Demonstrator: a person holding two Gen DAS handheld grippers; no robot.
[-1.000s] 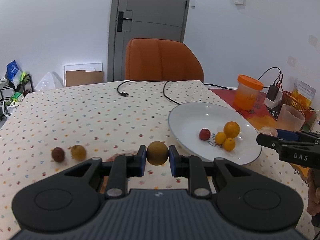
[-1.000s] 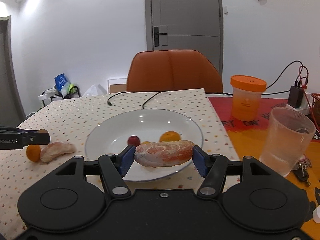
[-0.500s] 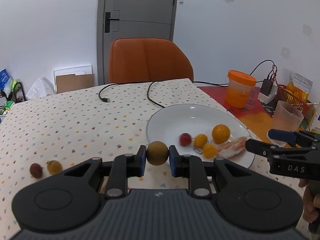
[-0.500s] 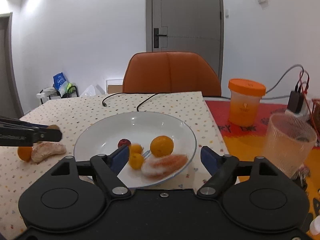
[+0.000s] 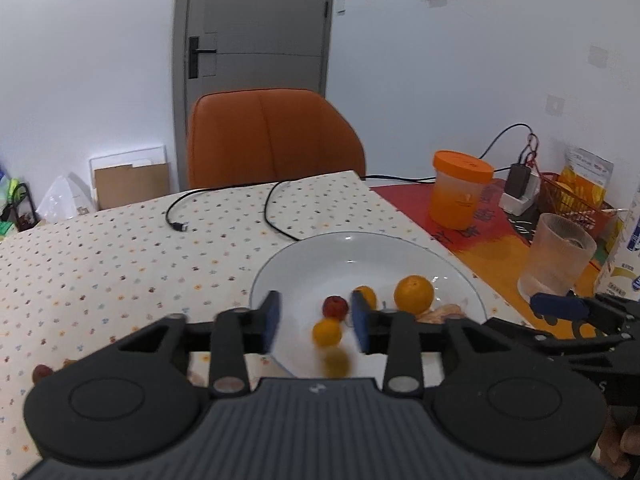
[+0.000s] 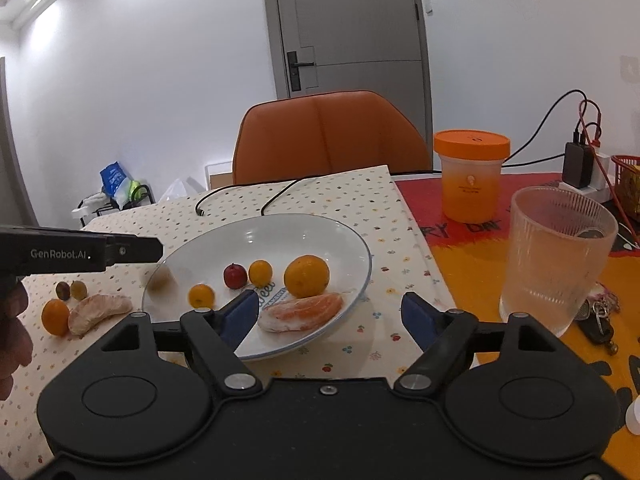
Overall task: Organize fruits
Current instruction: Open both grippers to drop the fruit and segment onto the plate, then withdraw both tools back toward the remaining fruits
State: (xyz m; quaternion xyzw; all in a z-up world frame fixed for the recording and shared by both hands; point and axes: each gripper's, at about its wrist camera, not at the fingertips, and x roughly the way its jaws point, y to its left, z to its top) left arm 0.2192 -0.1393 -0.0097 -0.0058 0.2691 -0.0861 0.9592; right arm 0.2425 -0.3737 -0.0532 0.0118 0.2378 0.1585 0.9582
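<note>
The left gripper [image 5: 316, 322] is opening, a blurred fruit [image 5: 336, 362] loose at the plate's [image 5: 360, 240] seven o'clock; the right gripper [image 6: 330, 314] gapes empty.

the counter [image 6: 320, 196] has a dotted cloth. on it lie a white plate [image 6: 352, 248], a black cable [image 6: 240, 192], a peeled segment [image 6: 98, 312], a small orange [image 6: 55, 317], two dark small fruits [image 6: 71, 290], an orange-lidded jar [image 6: 471, 176] and a ribbed glass [image 6: 556, 256].
</note>
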